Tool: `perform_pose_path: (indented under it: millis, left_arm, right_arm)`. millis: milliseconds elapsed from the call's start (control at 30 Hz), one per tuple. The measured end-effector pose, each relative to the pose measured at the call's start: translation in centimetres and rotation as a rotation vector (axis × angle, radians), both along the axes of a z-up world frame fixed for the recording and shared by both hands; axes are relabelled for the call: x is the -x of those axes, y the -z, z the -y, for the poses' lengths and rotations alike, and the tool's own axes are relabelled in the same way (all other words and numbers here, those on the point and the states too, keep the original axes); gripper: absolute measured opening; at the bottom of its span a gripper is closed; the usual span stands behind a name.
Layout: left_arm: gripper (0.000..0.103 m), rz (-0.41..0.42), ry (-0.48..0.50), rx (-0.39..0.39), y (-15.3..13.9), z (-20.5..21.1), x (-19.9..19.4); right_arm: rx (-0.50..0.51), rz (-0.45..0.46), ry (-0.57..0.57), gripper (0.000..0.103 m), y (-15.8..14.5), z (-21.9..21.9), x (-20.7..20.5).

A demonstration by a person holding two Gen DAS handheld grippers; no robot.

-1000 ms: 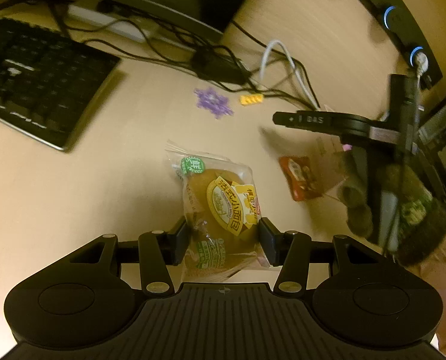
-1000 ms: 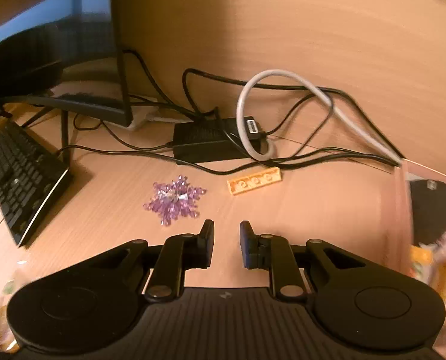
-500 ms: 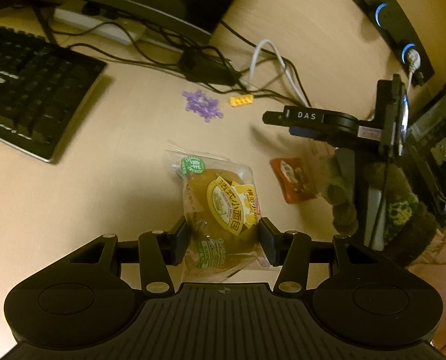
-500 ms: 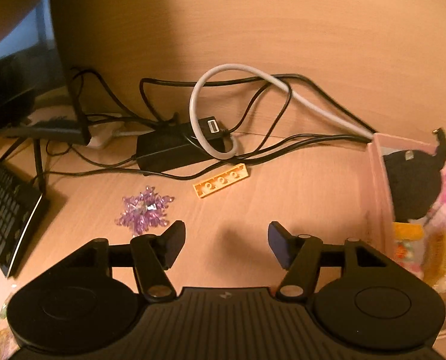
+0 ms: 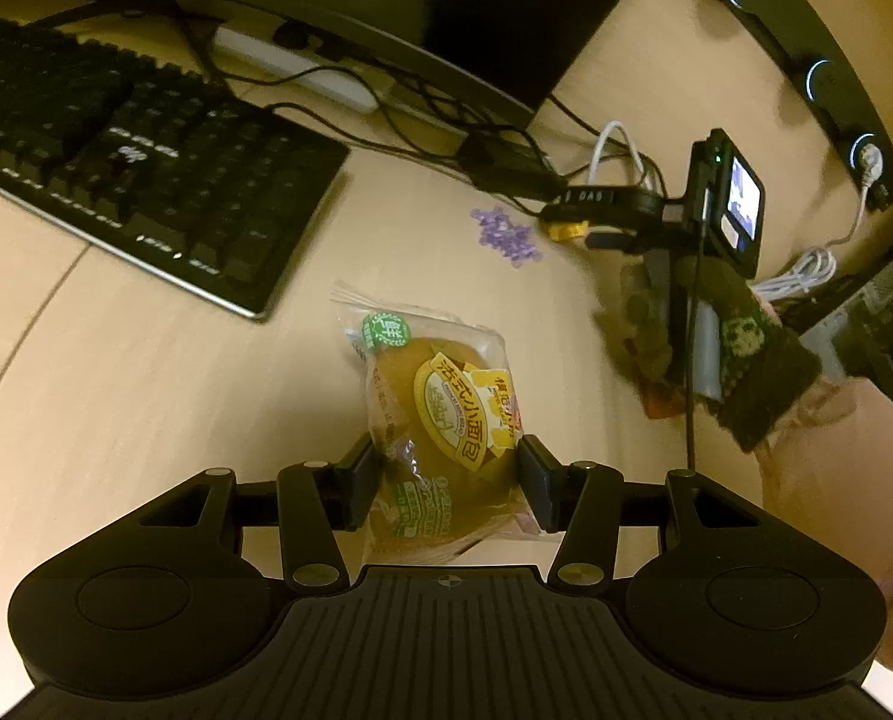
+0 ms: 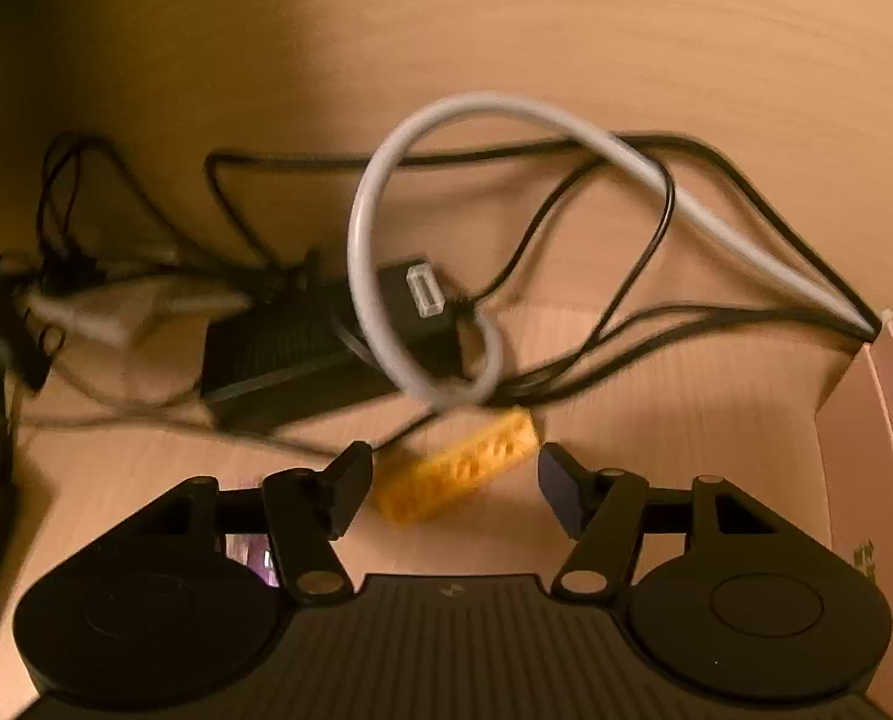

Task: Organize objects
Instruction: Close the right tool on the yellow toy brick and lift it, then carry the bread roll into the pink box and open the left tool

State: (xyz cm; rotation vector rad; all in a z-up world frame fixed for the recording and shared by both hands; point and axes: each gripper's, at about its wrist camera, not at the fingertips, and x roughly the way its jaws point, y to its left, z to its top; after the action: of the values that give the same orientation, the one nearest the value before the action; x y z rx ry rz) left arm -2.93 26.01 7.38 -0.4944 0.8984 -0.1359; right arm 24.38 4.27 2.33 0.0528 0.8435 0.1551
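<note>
My left gripper (image 5: 446, 474) is shut on a wrapped bread bun (image 5: 440, 402) in a clear packet with a yellow label, held above the desk. My right gripper (image 6: 455, 480) is open, and a yellow toy brick (image 6: 458, 462) lies on the desk between its fingers, untouched. The right gripper also shows in the left wrist view (image 5: 590, 222), held by a gloved hand over the brick. A purple bead cluster (image 5: 503, 231) lies left of it. A red snack packet (image 5: 662, 402) is partly hidden behind the hand.
A black keyboard (image 5: 134, 180) lies at the left. A black power adapter (image 6: 320, 348), a grey cable loop (image 6: 386, 252) and several black cables lie behind the brick. A pink box (image 6: 872, 450) stands at the right. A monitor (image 5: 386, 0) stands at the back.
My right gripper opened and moved forward and down until the yellow brick sits between its fingers. My left gripper keeps hold of the bun and has shifted slightly.
</note>
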Motion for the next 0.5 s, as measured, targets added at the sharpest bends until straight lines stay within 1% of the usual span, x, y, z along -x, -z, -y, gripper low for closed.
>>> perform_pose_path:
  millis: [33,67,100,167,200,233,333,500]
  left_arm:
    - [0.054,-0.002,-0.003,-0.004,0.0,-0.1,0.2]
    - [0.054,-0.004,-0.006,-0.003,0.0,-0.2,0.4]
    - [0.054,-0.005,-0.009,0.000,0.0,-0.3,0.5]
    - [0.054,-0.002,-0.012,0.003,-0.1,-0.4,0.7]
    - [0.054,0.002,-0.010,0.004,-0.1,-0.4,0.7]
    - [0.054,0.007,-0.006,0.005,-0.2,-0.2,0.6]
    - [0.054,0.016,0.018,0.015,-0.2,0.4,0.5]
    - [0.054,0.011,0.085,0.034,0.1,3.0,0.2]
  right_arm:
    - [0.001,0.002,0.007,0.042,0.0,-0.2,-0.1]
    - [0.008,0.000,0.013,0.029,-0.1,-0.3,0.0]
    - [0.006,-0.010,0.013,0.027,-0.2,-0.3,0.2]
    - [-0.003,-0.017,0.002,0.026,-0.4,-0.1,1.1]
    - [0.007,-0.007,-0.005,0.012,-0.5,0.0,1.7]
    - [0.003,-0.006,-0.019,0.011,-0.7,0.2,2.6]
    - [-0.079,0.010,-0.044,0.011,-2.1,1.5,5.9]
    - [-0.140,0.055,-0.071,0.011,-5.2,3.9,12.4]
